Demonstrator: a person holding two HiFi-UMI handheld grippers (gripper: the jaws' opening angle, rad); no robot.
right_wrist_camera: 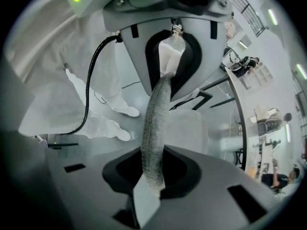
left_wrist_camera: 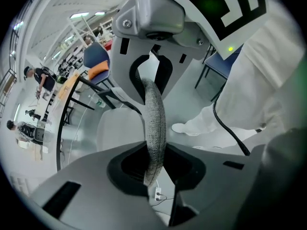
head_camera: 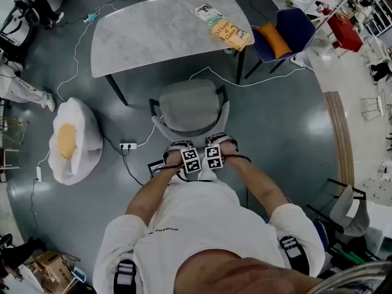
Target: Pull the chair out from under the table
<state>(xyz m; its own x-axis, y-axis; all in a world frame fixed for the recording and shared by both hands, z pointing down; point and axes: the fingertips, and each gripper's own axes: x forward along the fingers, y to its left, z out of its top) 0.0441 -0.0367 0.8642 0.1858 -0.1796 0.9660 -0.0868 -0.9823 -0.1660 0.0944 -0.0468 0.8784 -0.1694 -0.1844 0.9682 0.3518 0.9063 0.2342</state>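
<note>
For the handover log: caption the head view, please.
Left claw and right claw clamp the grey chair by its backrest, just short of the marble table.

white short-sleeved t-shirt (head_camera: 184,225) with small dark lettering, white trousers (left_wrist_camera: 254,111), white shoes (left_wrist_camera: 184,127). the left hand-held gripper (head_camera: 180,144) and right hand-held gripper (head_camera: 222,138) are pale grey plastic, each with a black-and-white marker cube (head_camera: 191,160), a green light (left_wrist_camera: 231,48) and a black cable (left_wrist_camera: 225,128).
</note>
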